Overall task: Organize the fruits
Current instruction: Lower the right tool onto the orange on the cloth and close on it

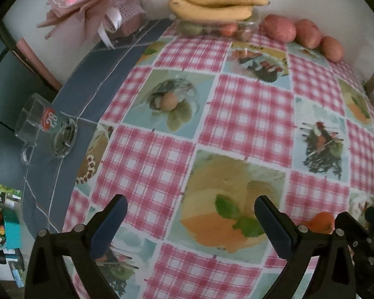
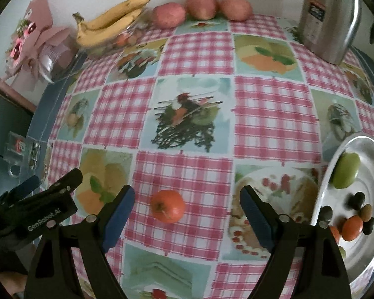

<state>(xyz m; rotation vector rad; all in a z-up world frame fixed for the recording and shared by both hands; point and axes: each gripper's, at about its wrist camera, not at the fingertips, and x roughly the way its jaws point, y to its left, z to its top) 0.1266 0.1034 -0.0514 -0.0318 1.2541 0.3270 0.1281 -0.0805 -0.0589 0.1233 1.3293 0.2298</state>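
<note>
An orange fruit [image 2: 167, 209] lies on the checked tablecloth between the open fingers of my right gripper [image 2: 187, 204], a little ahead of the tips; it also shows in the left wrist view [image 1: 320, 221]. My left gripper [image 1: 190, 209] is open and empty over the cloth, left of the right gripper. A silver plate [image 2: 366, 249] at the right holds a green fruit [image 2: 346, 170], a small orange fruit [image 2: 352, 228] and several dark ones. Bananas [image 1: 217, 6] lie on a clear container [image 1: 246, 26] at the back, with three red apples [image 1: 280, 28] beside them.
A steel thermos [image 2: 329, 17] stands at the back right. A pink paper flower decoration [image 1: 97, 7] sits at the back left. A glass mug [image 1: 37, 124] lies on the blue table edge at the left.
</note>
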